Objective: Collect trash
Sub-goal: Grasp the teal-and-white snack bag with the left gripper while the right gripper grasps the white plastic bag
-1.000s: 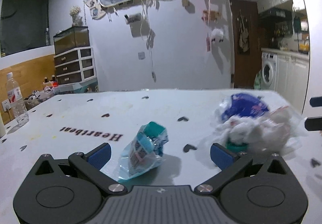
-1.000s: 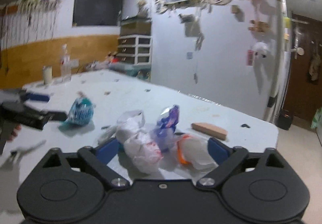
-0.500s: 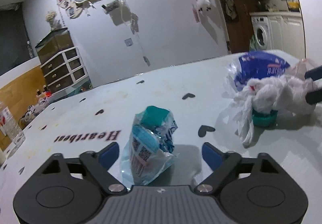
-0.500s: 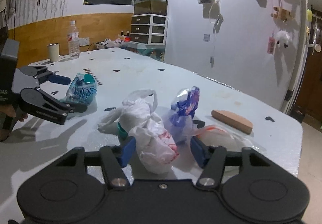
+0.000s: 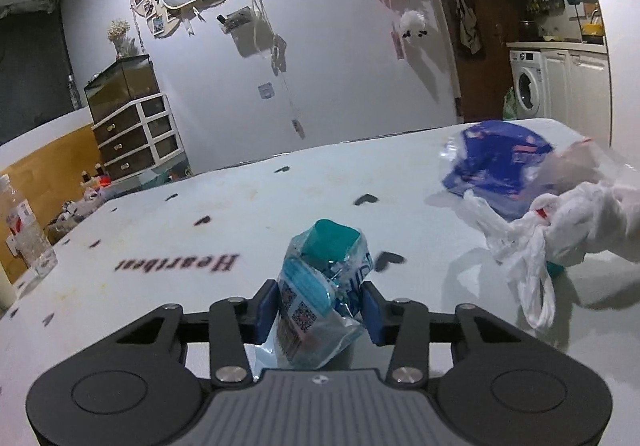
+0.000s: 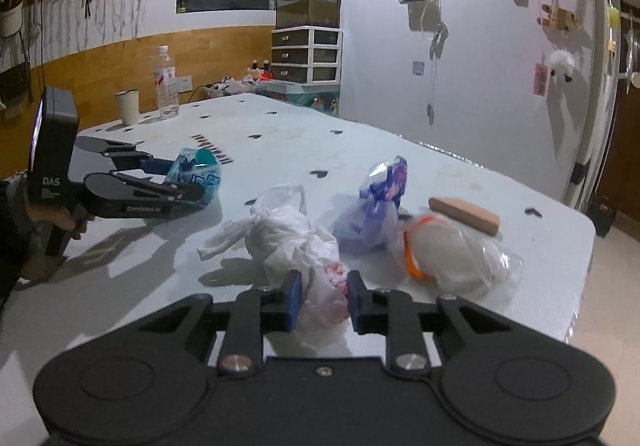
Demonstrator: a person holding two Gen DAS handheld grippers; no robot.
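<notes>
On the white table (image 6: 280,133), left of the wooden block (image 6: 464,214), the left gripper (image 5: 320,306) is closing on a blue packet (image 5: 320,294) while the right gripper (image 6: 320,296) is closing on a crumpled white bag (image 6: 296,242), seemingly to lift both scraps at once
</notes>
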